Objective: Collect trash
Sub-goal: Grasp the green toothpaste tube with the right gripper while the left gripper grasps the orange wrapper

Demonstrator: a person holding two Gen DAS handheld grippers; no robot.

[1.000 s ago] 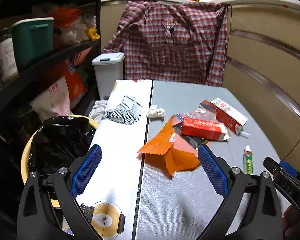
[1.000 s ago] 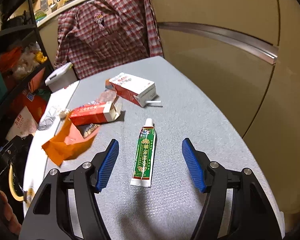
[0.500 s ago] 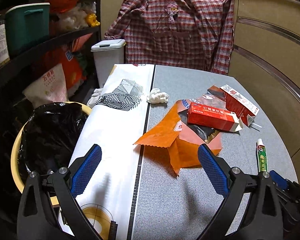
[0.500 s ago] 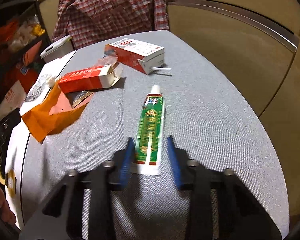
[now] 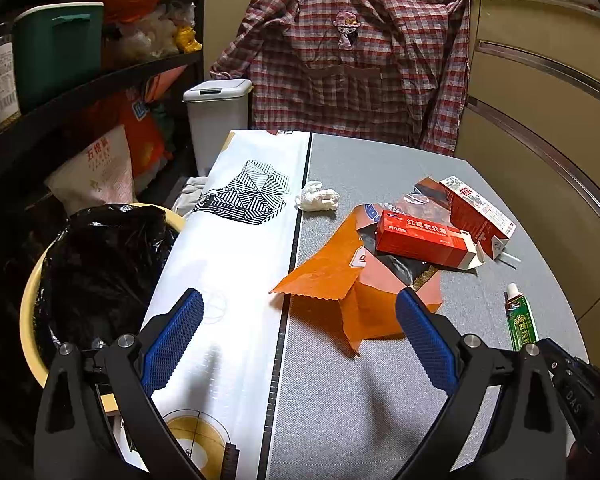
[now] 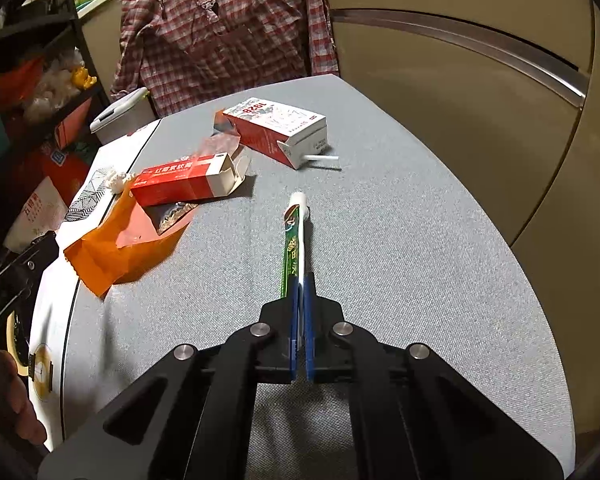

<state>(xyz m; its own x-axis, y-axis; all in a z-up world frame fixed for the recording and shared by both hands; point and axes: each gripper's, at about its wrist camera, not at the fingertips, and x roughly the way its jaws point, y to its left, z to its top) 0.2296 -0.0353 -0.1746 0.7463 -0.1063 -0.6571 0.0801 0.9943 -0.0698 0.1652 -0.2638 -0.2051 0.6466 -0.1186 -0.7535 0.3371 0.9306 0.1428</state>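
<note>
My right claw (image 6: 300, 292) is clamped narrow on the tail of the green tube (image 6: 293, 240), which points toward twelve o'clock over the grey table (image 6: 420, 240). My left claw (image 5: 296, 340) hangs wide and holds nothing, with the orange wrapper (image 5: 340, 292) at its twelve o'clock. The lined trash bin (image 5: 96, 276) sits at nine o'clock beside the table.
</note>
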